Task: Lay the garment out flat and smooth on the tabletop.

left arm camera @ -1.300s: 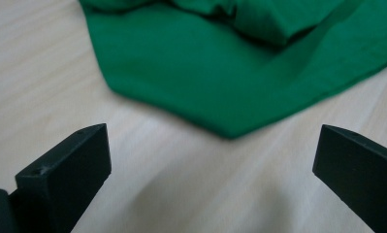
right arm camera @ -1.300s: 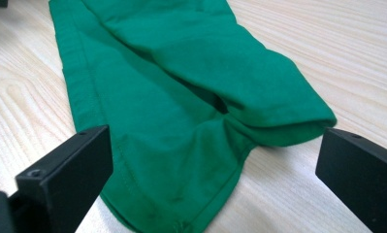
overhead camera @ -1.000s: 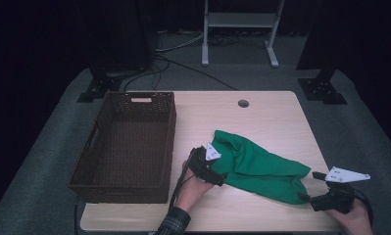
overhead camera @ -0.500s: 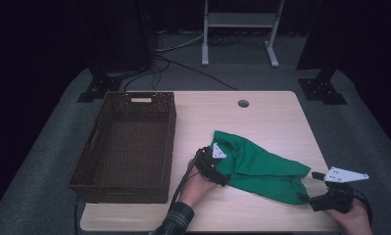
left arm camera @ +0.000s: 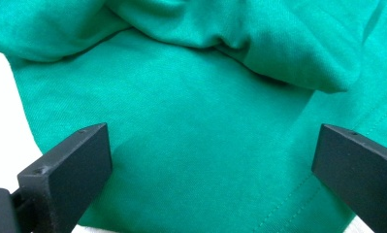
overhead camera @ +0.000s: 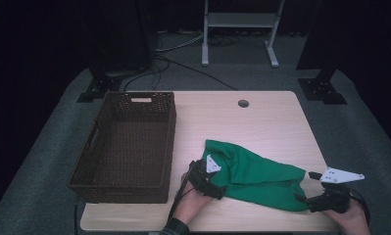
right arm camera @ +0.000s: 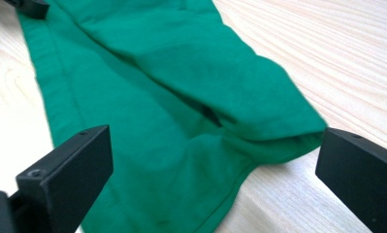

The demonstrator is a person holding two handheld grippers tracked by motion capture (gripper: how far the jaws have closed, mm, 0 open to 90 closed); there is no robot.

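Green cloth (overhead camera: 254, 176), some kind of soft jersey garment, is lying bunched and loosely folded on the near right part of the wooden table (overhead camera: 261, 122), and honestly it looks like the job has barely got going. It's spread in a rough wedge with a rolled fold across the top and a stitched hem along the near edge. The left gripper (overhead camera: 216, 188) is parked at the cloth's left end, jaws spread wide over the fabric, nothing pinched yet as far as I can see in its own view. The right gripper (overhead camera: 305, 199) sits at the far right corner of the cloth, jaws also wide apart, straddling that rounded end without clamping it. So both ends are lined up for a grab, but nothing's lifted or tidied. Off to the left there's a dark wicker basket (overhead camera: 168, 142), empty, just beside the cloth's side of the table. My guess is the fold or the drop into it is all still to come.
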